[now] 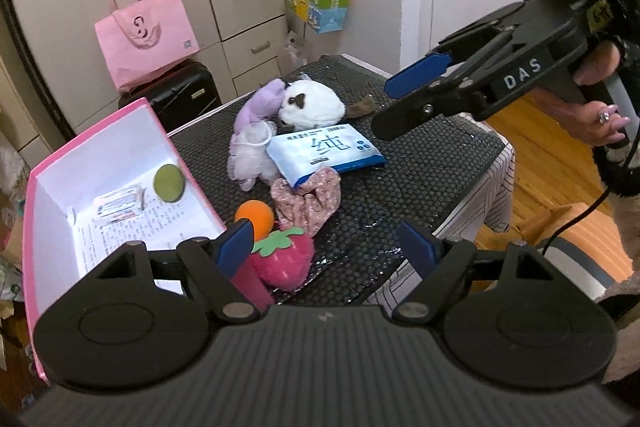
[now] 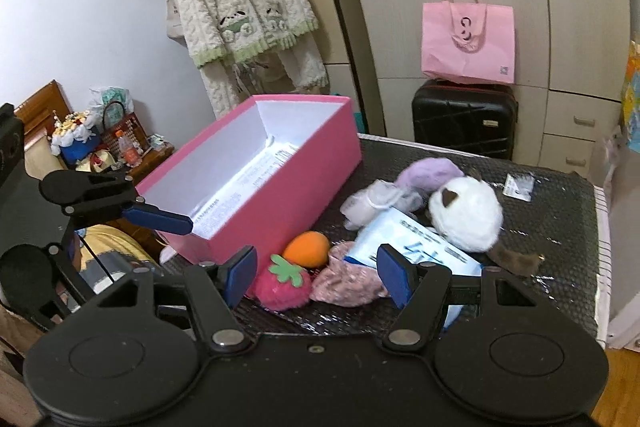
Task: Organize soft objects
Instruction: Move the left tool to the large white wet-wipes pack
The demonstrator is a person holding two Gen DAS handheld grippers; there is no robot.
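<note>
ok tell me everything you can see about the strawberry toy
The strawberry toy is a fuzzy pink plush with a green felt leaf cap, lying on its side on the black dotted table mat, near the front edge. It sits against the orange ball and the floral fabric piece, close to the pink box. Nothing grips it.

Fuzzy plush strawberry, glossy plastic tissue pack, bumpy black mat
</note>
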